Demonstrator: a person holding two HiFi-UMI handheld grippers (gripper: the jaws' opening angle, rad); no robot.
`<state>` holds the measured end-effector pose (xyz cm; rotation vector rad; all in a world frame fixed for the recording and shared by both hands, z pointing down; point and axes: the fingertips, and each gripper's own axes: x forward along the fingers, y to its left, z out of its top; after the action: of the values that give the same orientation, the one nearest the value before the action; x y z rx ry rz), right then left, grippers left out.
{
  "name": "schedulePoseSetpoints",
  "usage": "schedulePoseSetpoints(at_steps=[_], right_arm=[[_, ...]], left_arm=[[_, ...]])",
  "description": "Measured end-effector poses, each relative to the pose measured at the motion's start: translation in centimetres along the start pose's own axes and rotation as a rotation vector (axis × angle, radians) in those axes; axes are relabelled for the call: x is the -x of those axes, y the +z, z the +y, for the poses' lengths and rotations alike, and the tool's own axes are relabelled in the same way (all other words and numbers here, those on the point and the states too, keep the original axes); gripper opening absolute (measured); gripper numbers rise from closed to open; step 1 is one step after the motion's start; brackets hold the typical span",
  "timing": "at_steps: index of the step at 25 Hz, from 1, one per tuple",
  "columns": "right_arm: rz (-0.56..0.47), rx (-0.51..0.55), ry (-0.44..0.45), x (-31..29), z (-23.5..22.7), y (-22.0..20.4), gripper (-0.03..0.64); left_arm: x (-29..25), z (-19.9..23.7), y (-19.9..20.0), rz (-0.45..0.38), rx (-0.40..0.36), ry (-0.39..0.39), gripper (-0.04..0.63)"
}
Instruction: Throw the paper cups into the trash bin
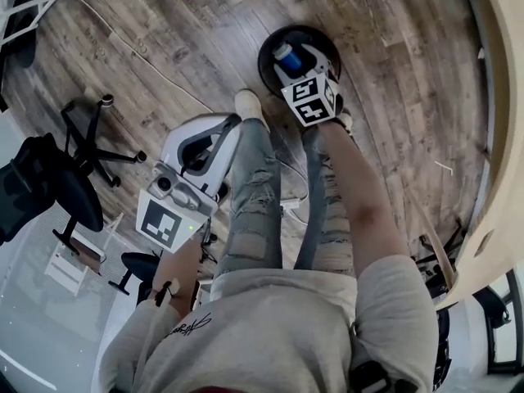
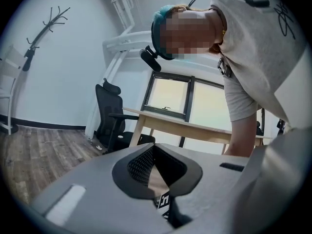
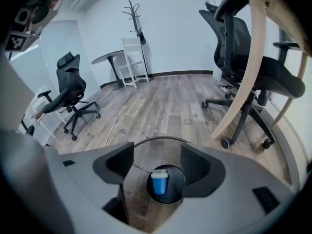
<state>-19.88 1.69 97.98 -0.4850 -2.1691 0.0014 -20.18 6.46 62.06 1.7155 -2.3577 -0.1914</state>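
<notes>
Head view: blue cup (image 1: 288, 56), round mesh bin (image 1: 264, 62)

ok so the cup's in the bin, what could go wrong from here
The trash bin stands right by the person's shoe; a careless step might tip it and spill the blue cup. A white cable runs across the floor toward the person, a possible trip hazard.

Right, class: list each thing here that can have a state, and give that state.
left gripper: jaws together, empty
right gripper: jaws apart, empty, over the trash bin
paper cup: inside the trash bin, not gripped
trash bin: upright, open-topped, one cup in it
</notes>
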Motion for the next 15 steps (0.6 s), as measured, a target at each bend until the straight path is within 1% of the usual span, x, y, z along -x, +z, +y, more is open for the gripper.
schedulePoseSetpoints(at_steps=[4, 8, 15], right_arm=[[-0.074, 0.004, 0.018, 3.7, 1.4, 3.0, 0.279], [-0.156, 0.028, 0.008, 7.3, 2.4, 6.2, 0.279], [-0.239, -0.006, -0.003, 13.0, 3.0, 10.4, 0.279]], left_arm=[[0.3, -0.9, 1.3, 0.009, -0.002, -0.001, 0.003], [0.6, -1.3, 2.5, 0.009, -0.006, 0.005, 0.003], [1.0, -1.8, 5.0, 0.001, -0.017, 0.011, 0.003]])
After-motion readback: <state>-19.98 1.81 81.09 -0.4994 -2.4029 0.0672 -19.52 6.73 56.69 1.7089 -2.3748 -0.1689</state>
